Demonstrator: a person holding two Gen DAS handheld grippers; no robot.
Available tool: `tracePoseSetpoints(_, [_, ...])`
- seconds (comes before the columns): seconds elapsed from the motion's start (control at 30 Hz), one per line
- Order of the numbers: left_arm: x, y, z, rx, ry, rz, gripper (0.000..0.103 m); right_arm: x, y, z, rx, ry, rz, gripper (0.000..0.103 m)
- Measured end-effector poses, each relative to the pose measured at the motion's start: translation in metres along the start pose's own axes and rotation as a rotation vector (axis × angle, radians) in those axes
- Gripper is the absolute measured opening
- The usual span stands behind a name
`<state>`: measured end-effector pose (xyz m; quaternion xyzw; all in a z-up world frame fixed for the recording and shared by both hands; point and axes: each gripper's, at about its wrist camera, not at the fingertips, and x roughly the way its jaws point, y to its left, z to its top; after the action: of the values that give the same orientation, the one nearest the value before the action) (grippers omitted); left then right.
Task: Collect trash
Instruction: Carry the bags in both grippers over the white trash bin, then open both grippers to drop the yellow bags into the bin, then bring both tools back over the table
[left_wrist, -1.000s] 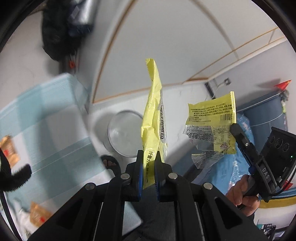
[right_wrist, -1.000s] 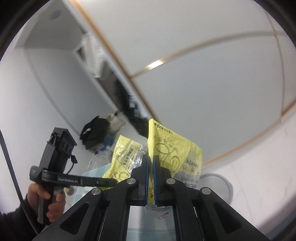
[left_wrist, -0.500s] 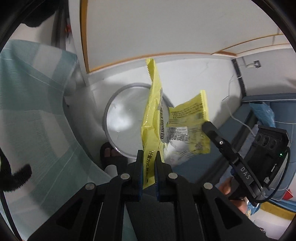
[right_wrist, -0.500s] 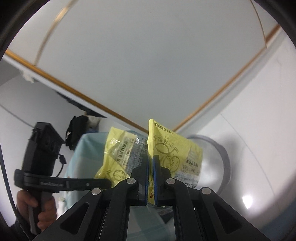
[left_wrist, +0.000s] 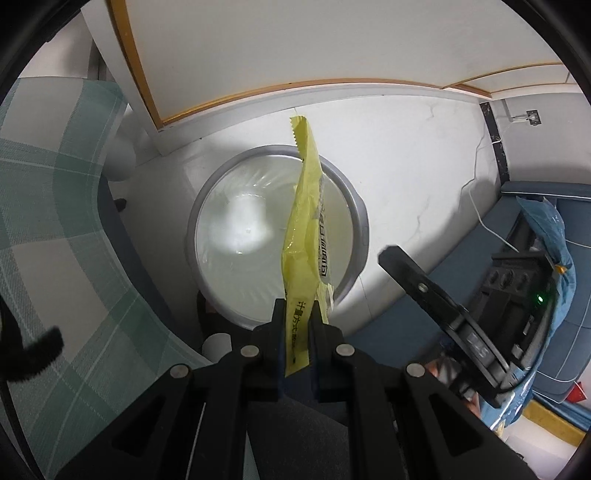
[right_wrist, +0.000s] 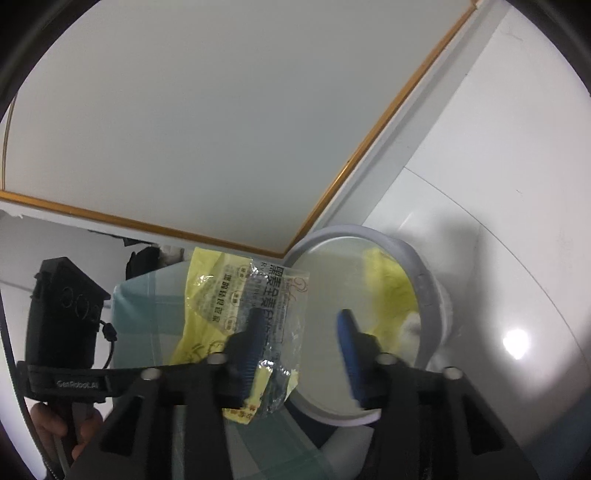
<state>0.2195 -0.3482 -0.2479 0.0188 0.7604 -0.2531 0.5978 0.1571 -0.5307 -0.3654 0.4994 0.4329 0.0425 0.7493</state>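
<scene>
White floor with round grey-rimmed lined trash bin (left_wrist: 364, 236), left gripper (left_wrist: 296, 317) fingers clamped on yellow plastic wrapper (left_wrist: 304, 236) over it, right gripper (right_wrist: 301, 341) at 3 o'clock, fingers opening, nothing between them, second yellow wrapper (right_wrist: 388, 280) inside bin.

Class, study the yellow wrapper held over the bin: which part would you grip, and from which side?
Grip the flat sealed bottom end of the yellow wrapper, coming from below. It hangs edge-on above the bin, thin enough for pads to pinch its two faces, as the left gripper does now.
</scene>
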Motion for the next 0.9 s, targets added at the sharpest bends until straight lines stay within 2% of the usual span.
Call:
tracePoseSetpoints(0.07, [0.003,0.001,0.001,-0.006,0.011,0.004,0.006,-0.008,0.001,-0.003,-0.004,-0.005,-0.006,0.045])
tracePoseSetpoints(0.2, [0.005,0.001,0.002,-0.008,0.012,0.031,0.007,-0.027,0.006,-0.003,-0.034,-0.054,-0.044,0.068])
tracePoseSetpoints(0.27, [0.007,0.001,0.002,-0.020,0.022,0.024,0.007,-0.032,0.007,-0.003,-0.042,-0.065,-0.065,0.068])
tracePoseSetpoints(0.33, [0.009,0.001,0.002,-0.028,0.035,0.021,0.007,-0.035,0.006,-0.002,-0.045,-0.066,-0.098,0.074])
tracePoseSetpoints(0.43, [0.012,0.000,0.004,-0.040,0.043,0.031,0.008,-0.040,0.010,-0.002,-0.042,-0.065,-0.109,0.078])
tracePoseSetpoints(0.5, [0.013,0.001,0.004,-0.056,0.045,0.029,0.012,-0.043,0.012,-0.002,-0.036,-0.066,-0.120,0.080])
tracePoseSetpoints(0.57, [0.014,0.002,0.003,-0.067,0.044,0.038,0.029,-0.047,0.013,-0.002,-0.027,-0.069,-0.122,0.082])
tracePoseSetpoints(0.67, [0.011,0.002,0.002,-0.071,0.022,0.047,0.045,-0.052,0.010,-0.001,-0.017,-0.068,-0.123,0.084])
tracePoseSetpoints(0.9, [-0.003,0.000,-0.004,-0.059,-0.047,0.062,0.052,-0.056,0.011,-0.003,-0.019,-0.075,-0.135,0.088])
